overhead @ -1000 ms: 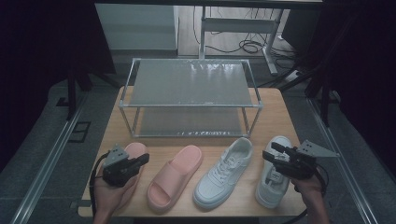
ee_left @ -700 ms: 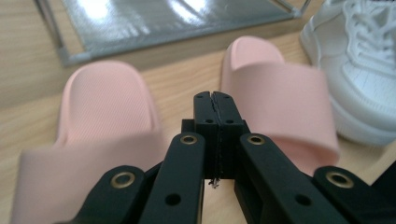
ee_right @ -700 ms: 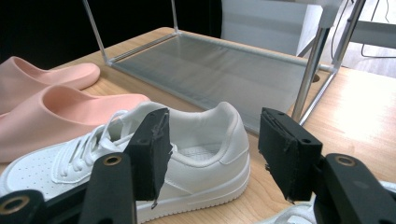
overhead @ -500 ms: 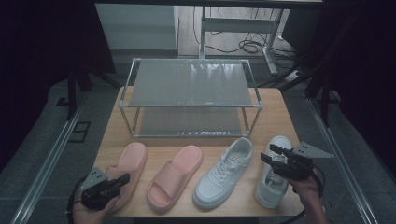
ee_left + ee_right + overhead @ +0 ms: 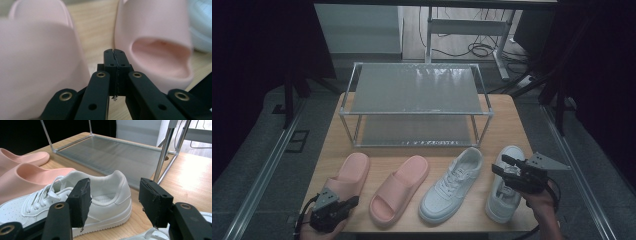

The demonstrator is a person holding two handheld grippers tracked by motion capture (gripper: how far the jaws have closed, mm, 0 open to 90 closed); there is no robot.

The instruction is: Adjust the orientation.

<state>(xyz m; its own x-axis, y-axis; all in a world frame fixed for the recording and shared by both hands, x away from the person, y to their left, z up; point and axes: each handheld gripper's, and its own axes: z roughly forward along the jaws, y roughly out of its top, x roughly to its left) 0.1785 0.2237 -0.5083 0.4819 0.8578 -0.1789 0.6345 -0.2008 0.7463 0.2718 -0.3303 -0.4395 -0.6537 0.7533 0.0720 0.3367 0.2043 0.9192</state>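
Hovering over the rightmost white lace-up sneaker, the right gripper has its jaws spread wide and empty; between and beyond them sits the heel of the second white sneaker. The left gripper has its jaws pressed together on nothing, their tips pointing into the gap between the two pink foam slides on the wooden table, one slide on either side.
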